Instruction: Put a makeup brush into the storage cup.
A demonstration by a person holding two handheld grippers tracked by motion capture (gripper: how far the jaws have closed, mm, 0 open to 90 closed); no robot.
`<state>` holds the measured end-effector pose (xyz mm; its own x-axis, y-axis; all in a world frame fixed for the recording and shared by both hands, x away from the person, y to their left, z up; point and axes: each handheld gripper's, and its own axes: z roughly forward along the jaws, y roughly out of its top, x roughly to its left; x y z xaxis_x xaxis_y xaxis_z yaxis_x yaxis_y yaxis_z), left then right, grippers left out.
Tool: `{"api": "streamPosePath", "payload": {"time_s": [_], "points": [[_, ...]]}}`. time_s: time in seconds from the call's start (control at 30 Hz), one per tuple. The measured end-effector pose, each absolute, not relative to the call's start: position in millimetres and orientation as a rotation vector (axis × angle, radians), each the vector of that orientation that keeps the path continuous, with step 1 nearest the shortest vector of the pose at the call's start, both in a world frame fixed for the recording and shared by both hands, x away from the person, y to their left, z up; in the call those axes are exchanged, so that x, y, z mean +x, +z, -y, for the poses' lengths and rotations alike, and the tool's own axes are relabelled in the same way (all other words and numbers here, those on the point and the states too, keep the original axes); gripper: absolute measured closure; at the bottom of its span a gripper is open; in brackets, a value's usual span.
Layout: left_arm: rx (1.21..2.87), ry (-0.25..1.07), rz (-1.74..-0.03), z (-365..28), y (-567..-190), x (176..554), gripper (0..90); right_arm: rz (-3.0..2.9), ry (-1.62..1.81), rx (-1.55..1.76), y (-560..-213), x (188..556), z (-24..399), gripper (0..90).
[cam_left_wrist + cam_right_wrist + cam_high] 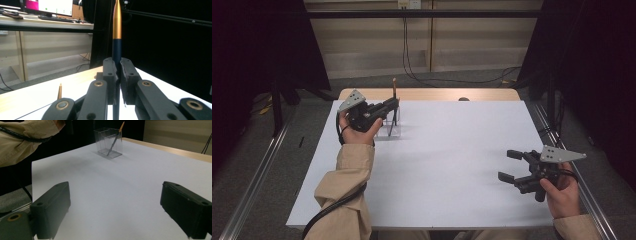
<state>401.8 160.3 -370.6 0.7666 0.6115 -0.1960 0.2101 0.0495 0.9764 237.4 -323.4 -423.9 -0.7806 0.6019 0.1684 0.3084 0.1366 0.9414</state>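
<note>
Two pens: one slim navy-and-gold pen (116,32) is clamped upright by the left gripper (388,107) above the clear plastic holder (109,143)
Handling: light, stiff, slick; best gripped mid-barrel
Right gripper (510,165): held wide, empty

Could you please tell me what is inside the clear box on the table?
One pen leans inside the clear box. In the high view the left gripper covers part of the box, holding another pen.

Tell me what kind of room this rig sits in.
Likely a lab or office workspace: a white-topped table on floor rails, dark curtains at the sides, and a desk with a monitor and keyboard behind.
</note>
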Motion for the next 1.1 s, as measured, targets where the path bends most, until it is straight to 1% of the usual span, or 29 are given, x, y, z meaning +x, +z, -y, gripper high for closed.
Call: {"api": "streamPosePath", "payload": {"time_s": [0.4, 0.5, 0.63, 1.1], "points": [[1.509, 0.384, -0.713, -162, -373, 416, 83.8, -2.161, 1.701, 0.895, -425, 237, 324, 9.1], [1.485, 0.383, -0.726, -161, -374, 420, 83.7, -2.160, 1.700, 0.897, -425, 237, 325, 9.1], [1.505, 0.398, -0.719, -163, -373, 425, 83.7, -2.162, 1.701, 0.901, -426, 236, 325, 9.1], [1.497, 0.433, -0.758, -164, -383, 440, 83.7, -2.167, 1.706, 0.895, -428, 237, 324, 9.1]]}}
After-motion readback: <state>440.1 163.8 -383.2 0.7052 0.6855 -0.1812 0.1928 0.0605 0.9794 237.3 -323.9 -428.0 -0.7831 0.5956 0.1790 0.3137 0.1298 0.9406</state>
